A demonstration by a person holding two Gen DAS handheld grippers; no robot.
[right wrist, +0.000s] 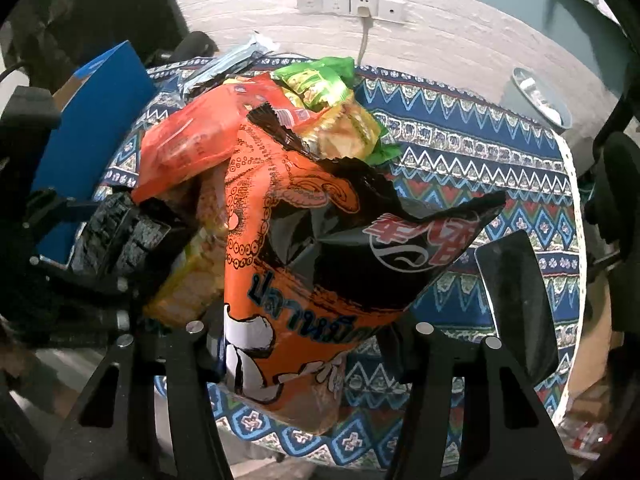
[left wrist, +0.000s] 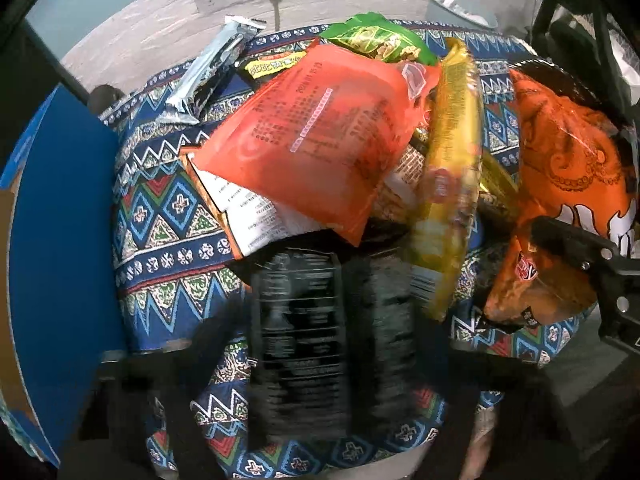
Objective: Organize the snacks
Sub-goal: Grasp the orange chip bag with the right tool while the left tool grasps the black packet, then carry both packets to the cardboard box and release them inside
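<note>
Nearest, right wrist view: right gripper (right wrist: pixel 306 344), clenched on the lower end of the orange and black bag (right wrist: pixel 304 240); the bag stands up from between the fingers toward 12 o'clock.

Left wrist view: left gripper (left wrist: pixel 336 340), blurred; a black packet (left wrist: pixel 304 320) lies between its fingers, but whether the pads press on it cannot be told. The right wrist view shows the same packet at 9 o'clock, just beside the bag.

Heap, beyond both tools: red-orange packet (left wrist: pixel 320 136) on top, yellow packet (left wrist: pixel 452 184) on edge at 2 o'clock, green packet (left wrist: pixel 376 40) and silver wrapper (left wrist: pixel 212 68) at the far side.

Open room: patterned tablecloth (right wrist: pixel 460 148) lies bare from 1 to 4 o'clock of the bag, save a flat black slab (right wrist: pixel 516 292) at 3 o'clock. The table's white-trimmed edge (right wrist: pixel 576 200) curves just past it.

Closed side: blue box (left wrist: pixel 60 220) stands at 9 o'clock, near the heap.

Farthest: grey bin (right wrist: pixel 540 96) at 2 o'clock, wall sockets (right wrist: pixel 348 4) at 12.
</note>
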